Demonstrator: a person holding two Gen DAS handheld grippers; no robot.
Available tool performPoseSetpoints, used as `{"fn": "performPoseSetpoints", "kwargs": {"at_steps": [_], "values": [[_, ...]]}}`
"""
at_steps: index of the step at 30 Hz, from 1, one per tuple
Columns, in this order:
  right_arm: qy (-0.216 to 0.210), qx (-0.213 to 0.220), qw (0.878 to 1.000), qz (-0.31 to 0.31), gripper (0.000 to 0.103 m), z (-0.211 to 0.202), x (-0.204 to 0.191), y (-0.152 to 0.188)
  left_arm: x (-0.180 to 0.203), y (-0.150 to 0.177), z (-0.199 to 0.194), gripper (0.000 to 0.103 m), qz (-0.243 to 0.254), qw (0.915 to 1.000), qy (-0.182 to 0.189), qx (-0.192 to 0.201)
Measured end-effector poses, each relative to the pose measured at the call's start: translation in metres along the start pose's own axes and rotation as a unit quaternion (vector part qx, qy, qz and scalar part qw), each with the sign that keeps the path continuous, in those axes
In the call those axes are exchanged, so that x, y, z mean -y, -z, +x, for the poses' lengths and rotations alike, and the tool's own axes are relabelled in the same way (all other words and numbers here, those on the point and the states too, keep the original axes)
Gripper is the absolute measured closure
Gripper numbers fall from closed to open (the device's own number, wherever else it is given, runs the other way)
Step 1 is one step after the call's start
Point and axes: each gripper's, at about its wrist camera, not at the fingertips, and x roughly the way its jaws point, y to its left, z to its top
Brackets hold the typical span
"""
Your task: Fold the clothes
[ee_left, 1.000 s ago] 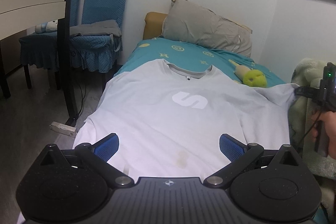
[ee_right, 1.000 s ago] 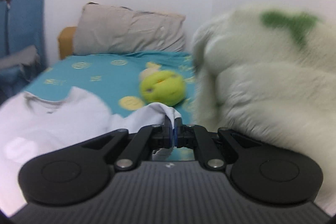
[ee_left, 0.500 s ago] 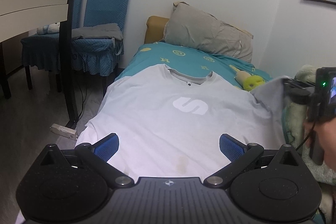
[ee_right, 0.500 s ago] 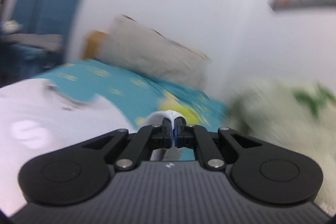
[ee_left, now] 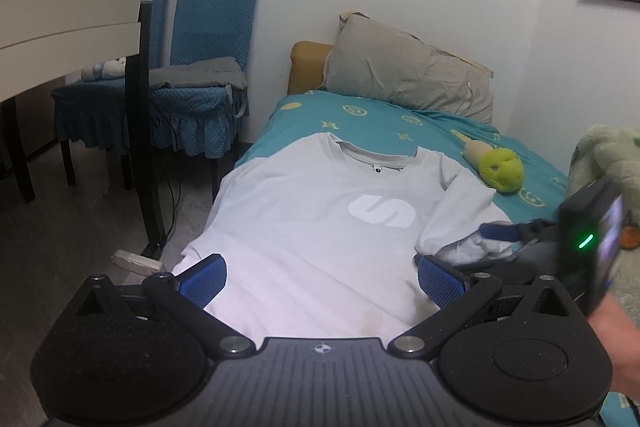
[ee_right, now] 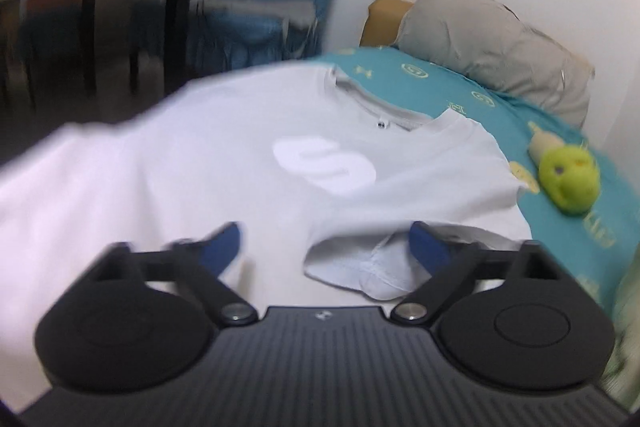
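Pale grey cotton of the T-shirt, spread on the bed with its sleeve laid inward between the spread-apart right tool, could be dragged askew if snagged, the left tool being released too.

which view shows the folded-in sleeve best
The right wrist view: the sleeve lies between the open right gripper fingers, cuff and seam visible though slightly blurred. In the left wrist view it is smaller, off to the right and partly hidden behind the left gripper's finger.
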Motion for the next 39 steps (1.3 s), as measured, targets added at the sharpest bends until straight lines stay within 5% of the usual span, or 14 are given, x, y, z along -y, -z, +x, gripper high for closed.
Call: {"fn": "performPoseSetpoints", "kwargs": {"at_steps": [7,16,22,28,35,39], "values": [[0.021,0.044,0.982,0.184,0.008,-0.092,0.028,-0.021,0.012,0.004,-0.013,0.0,0.036,0.999,0.012,0.023],[0.081,0.072,0.95,0.293,0.008,-0.223,0.032,0.009,0.03,0.017,-0.038,0.0,0.089,0.9945,0.034,0.042],[0.113,0.117,0.93,0.331,0.008,-0.271,0.045,0.023,0.047,0.026,-0.036,0.001,0.144,0.9874,0.054,0.037],[0.152,0.127,0.927,0.317,0.008,-0.26,0.06,0.027,0.103,0.021,0.014,0.003,0.261,0.9614,0.082,0.033],[0.192,0.118,0.926,0.304,0.008,-0.231,0.081,0.037,0.203,0.012,0.125,0.01,0.347,0.9276,0.135,0.022],[0.2,0.108,0.918,0.325,0.008,-0.211,0.101,0.043,0.246,0.022,0.187,0.027,0.407,0.905,0.121,0.024]]}}
